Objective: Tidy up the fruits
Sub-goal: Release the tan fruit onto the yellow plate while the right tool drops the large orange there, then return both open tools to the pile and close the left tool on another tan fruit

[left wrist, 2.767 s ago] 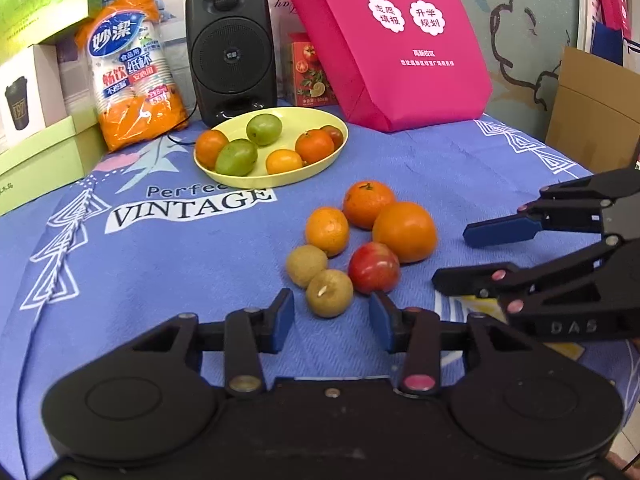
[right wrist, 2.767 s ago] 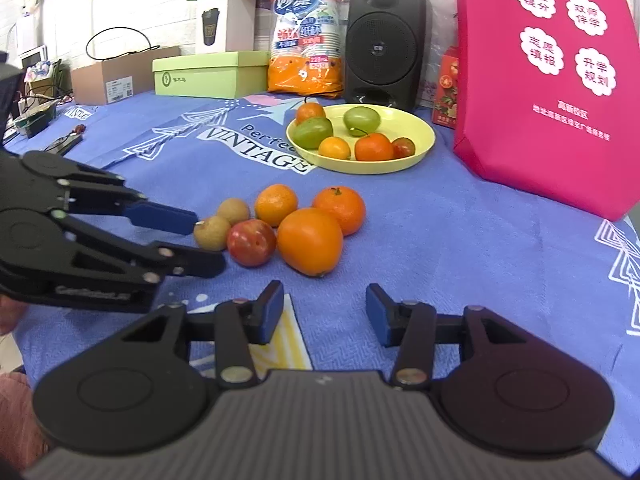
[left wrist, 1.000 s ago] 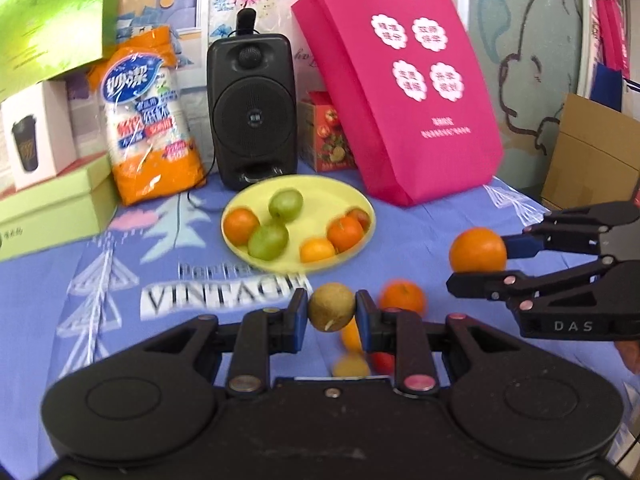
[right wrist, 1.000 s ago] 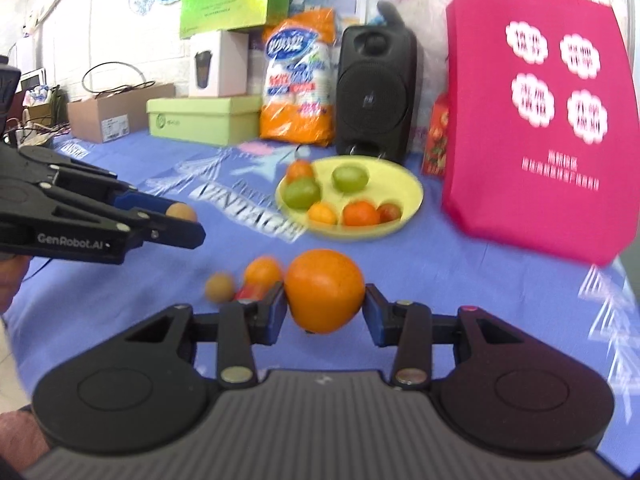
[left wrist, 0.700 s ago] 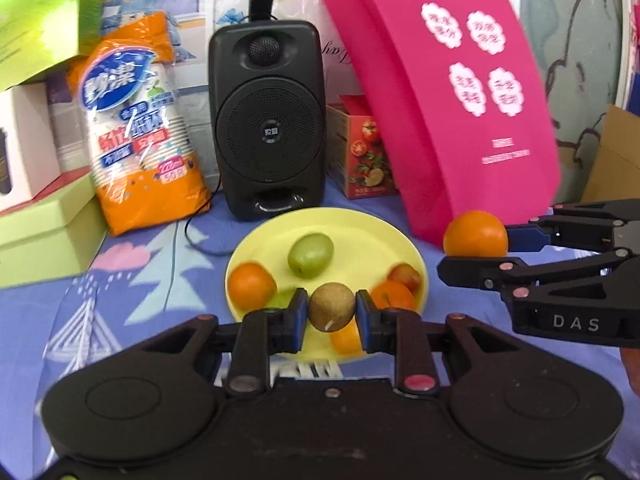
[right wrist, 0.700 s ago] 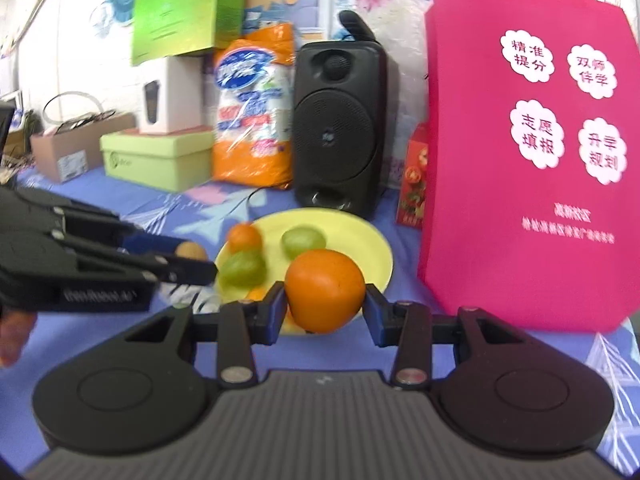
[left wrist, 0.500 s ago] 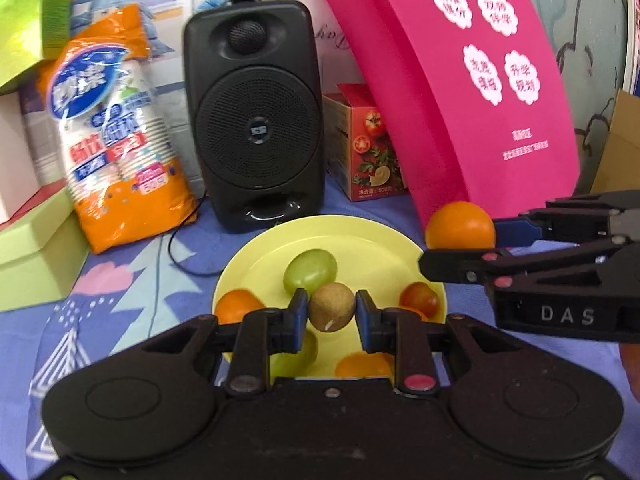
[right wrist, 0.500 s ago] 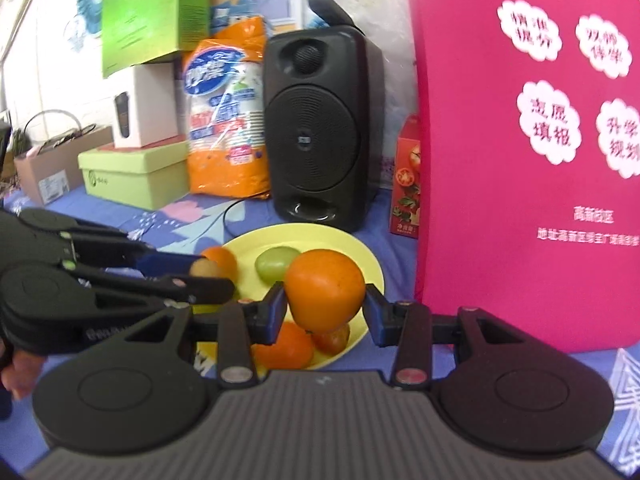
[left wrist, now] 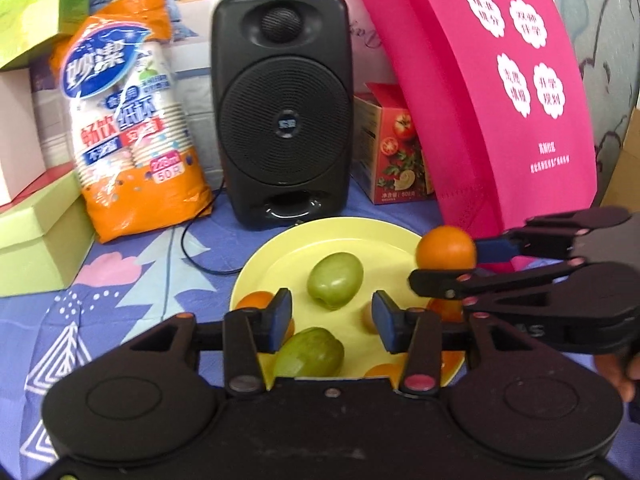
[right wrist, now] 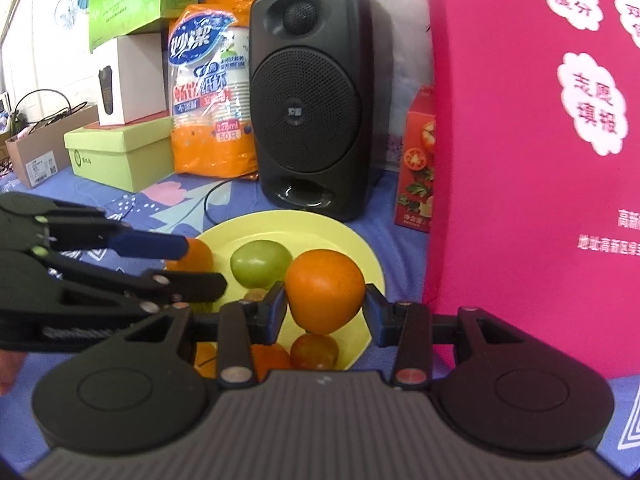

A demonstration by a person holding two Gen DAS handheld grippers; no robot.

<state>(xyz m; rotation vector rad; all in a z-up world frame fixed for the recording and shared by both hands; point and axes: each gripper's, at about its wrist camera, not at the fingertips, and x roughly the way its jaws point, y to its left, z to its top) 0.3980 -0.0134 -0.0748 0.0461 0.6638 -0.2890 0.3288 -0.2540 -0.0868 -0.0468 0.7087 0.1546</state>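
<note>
A yellow plate (left wrist: 384,236) (right wrist: 280,228) on the blue cloth holds green fruits (left wrist: 335,275) (right wrist: 261,262), oranges and a small red fruit (right wrist: 314,351). My left gripper (left wrist: 331,316) is open over the plate's near side; the small brown fruit (left wrist: 368,314) lies on the plate by its right finger, also in the right wrist view (right wrist: 254,294). My right gripper (right wrist: 325,311) is shut on a large orange (right wrist: 325,296) (left wrist: 445,248), held above the plate's right side.
A black speaker (left wrist: 282,104) stands just behind the plate, with its cable (left wrist: 192,248) on the cloth. An orange pack of paper cups (left wrist: 132,136), a tomato carton (left wrist: 394,152) and a pink bag (left wrist: 504,96) flank it. Green boxes (right wrist: 120,152) stand at the left.
My left gripper has opened and dropped the brown fruit onto the plate. Both grippers have moved closer over the plate; the right still holds the orange.
</note>
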